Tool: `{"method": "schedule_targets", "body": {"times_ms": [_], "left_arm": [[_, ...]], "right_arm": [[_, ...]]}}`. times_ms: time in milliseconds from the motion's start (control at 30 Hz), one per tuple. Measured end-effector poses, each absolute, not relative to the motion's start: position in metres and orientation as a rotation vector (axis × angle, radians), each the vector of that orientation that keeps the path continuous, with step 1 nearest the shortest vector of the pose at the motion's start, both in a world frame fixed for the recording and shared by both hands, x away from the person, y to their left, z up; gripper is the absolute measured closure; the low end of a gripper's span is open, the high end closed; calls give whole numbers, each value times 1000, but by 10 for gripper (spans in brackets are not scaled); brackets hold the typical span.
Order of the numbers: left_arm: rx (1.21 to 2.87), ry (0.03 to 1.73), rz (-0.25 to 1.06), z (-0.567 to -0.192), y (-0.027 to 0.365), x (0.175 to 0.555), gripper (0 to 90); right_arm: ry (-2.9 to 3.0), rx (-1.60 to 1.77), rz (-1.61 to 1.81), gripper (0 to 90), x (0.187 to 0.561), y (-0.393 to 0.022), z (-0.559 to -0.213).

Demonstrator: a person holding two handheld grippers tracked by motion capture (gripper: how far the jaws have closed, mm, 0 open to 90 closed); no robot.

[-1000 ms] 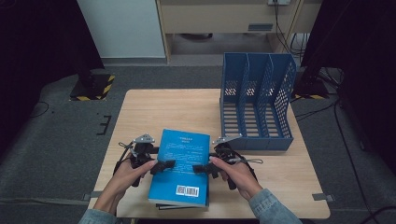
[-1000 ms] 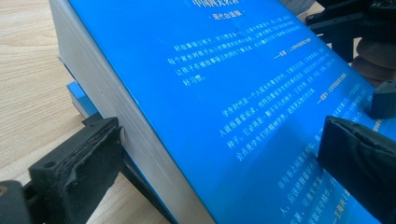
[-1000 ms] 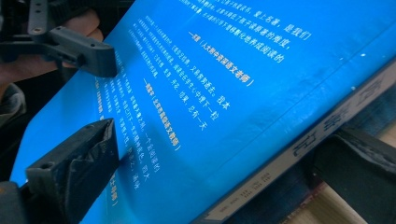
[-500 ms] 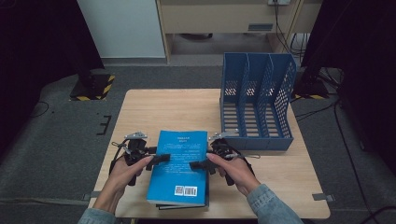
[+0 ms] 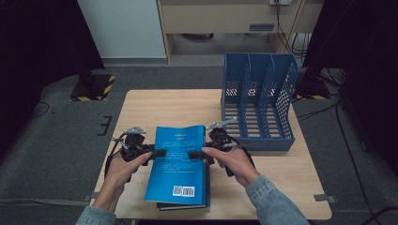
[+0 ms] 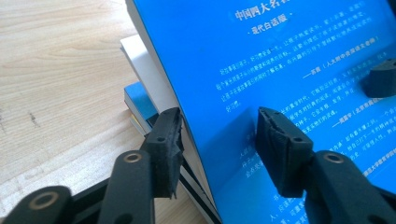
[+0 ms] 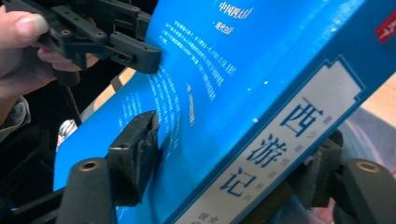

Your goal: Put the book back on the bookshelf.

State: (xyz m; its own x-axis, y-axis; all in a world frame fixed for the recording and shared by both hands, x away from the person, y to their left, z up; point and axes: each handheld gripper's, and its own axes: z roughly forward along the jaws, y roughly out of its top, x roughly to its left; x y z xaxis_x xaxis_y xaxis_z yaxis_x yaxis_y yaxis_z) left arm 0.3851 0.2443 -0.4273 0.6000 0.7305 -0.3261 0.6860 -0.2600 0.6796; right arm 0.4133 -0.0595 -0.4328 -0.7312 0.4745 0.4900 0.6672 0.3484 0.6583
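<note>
Both tongs have just been closing on the blue book [image 5: 180, 161]; left tongs [image 5: 151, 153] clamp its left edge, right tongs [image 5: 197, 154] its spine; book lifted above a stack [image 5: 184, 205] on the table [image 5: 164, 105].

A lab or studio recording space: grey carpeted floor [image 5: 56, 140], black curtains [image 5: 37, 37] on both sides, cables [image 5: 347, 140] trailing right, yellow-black hazard-taped stand base [image 5: 94, 88] far left.
</note>
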Motion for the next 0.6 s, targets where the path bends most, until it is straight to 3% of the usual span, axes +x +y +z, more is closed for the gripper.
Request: {"method": "schedule_targets", "body": {"times_ms": [300, 600], "left_arm": [[1981, 1082, 131, -400, 244, 387, 616], [1992, 1059, 171, -381, 245, 394, 648]], "right_arm": [[-2462, -981, -1373, 462, 420, -58, -401], [-2524, -959, -1377, 498, 428, -55, -380]]}}
